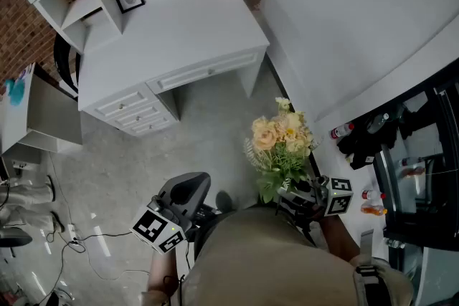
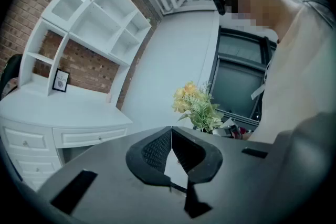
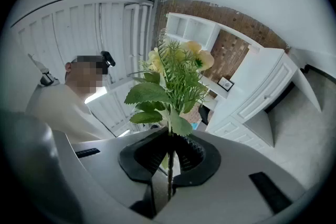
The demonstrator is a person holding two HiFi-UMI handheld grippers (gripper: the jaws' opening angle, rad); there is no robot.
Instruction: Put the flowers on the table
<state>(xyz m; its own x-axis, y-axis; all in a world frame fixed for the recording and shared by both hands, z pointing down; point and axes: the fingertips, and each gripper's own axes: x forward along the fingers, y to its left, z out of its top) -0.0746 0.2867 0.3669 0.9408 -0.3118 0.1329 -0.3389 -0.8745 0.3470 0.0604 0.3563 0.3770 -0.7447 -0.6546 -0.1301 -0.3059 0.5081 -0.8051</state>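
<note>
— What do the flowers (image 1: pixel 281 136) look like?
— A small bunch: pale yellow and peach blooms above green leaves and feathery sprigs, all on one thin stem (image 3: pixel 168 176).
— Where are they?
— Off the counter (image 1: pixel 172 25). The jaws of the right gripper (image 3: pixel 169 149) are closed on the stem just below the lowest leaves, and the bunch stands straight out from them, blooms farthest from the grip.
— And the counter?
— A white desk with drawers down its left side and one long drawer under the top. In the head view it lies up and to the left, well apart from the flowers, with bare floor (image 1: pixel 215 125) between.
</note>
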